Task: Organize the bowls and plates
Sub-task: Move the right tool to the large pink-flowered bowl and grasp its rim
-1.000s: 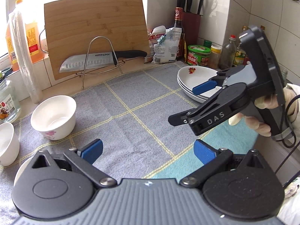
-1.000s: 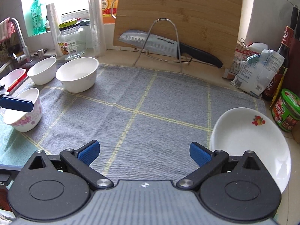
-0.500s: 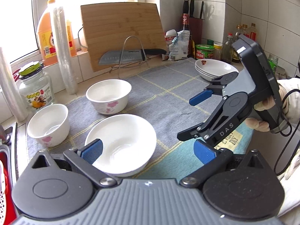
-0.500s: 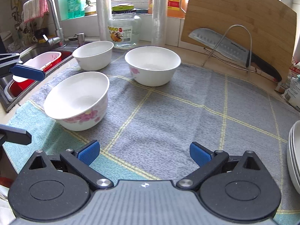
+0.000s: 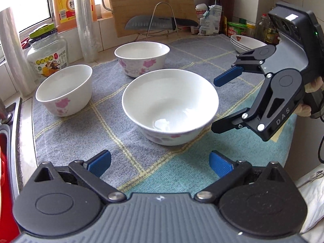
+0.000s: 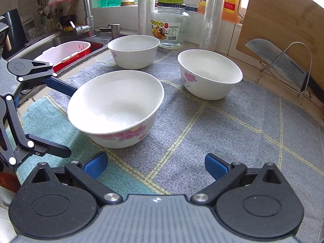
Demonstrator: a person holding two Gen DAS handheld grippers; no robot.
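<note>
**3 bowls on the mat, both grippers wide and empty**

The nearest bowl [image 5: 170,107] sits upright on the grey checked mat [image 5: 125,133] covering the worktop, white with pink flowers on its side. Everything else is placed from this bowl. Behind it to the left stands a second bowl [image 5: 64,90], and straight behind it a third bowl [image 5: 141,57]; all 3 stand apart, none touching. Far behind it to the right, near the mat's corner, is a stack of plates [image 5: 248,43].

The left gripper [image 5: 160,163] hovers just in front of the bowl, jaws spread wide, holding nothing. The right gripper [image 5: 219,103] hangs just to the bowl's right, turned on its side, jaws also wide and empty, one fingertip close to the rim without clearly touching.

Beyond the bowls a glass jar [image 6: 171,25] stands at the wall, with a knife [image 5: 160,22] on a wire rack before a cutting board [image 5: 149,4].
</note>
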